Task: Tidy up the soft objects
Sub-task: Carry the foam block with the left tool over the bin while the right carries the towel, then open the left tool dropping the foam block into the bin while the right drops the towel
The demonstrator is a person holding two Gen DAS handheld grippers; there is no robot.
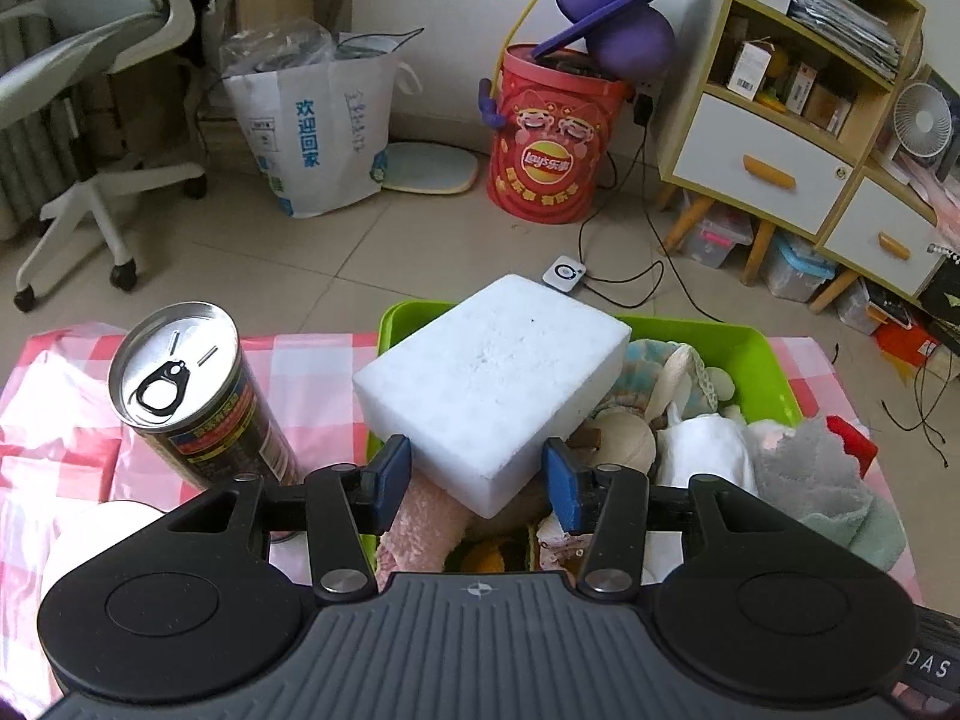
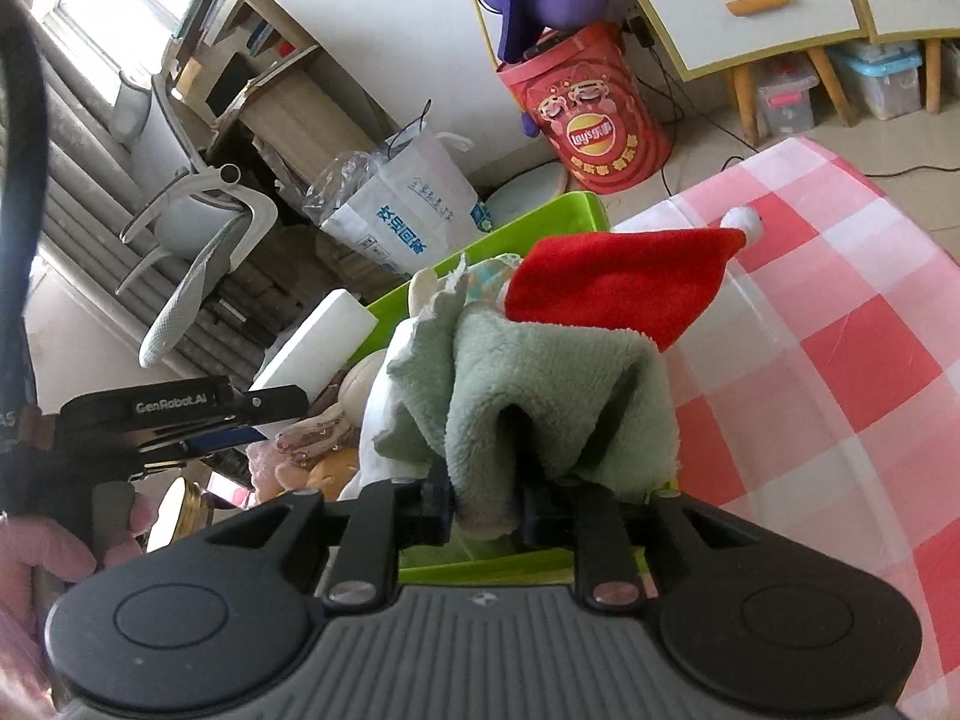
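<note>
Left tool (image 1: 477, 480) gapes around the foam block (image 1: 492, 387), no grip; right tool (image 2: 486, 510) pinches the green towel (image 2: 540, 384) — drop it well inside the green bin (image 2: 540, 213).

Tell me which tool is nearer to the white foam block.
Left. The left tool is open, its fingers straddling the near corner of the white foam block. The right tool is shut on the green fleece cloth, across the green bin from the block.

Left wrist view: close above the green bin (image 1: 762, 360), facing forward across the table toward floor and far wall. Right wrist view: tilted, low at the bin's (image 2: 540, 222) near right edge, facing the same wall. Shared: bin, foam block (image 1: 492, 384) (image 2: 318, 348), red bucket (image 1: 546, 138) (image 2: 594, 114).
</note>
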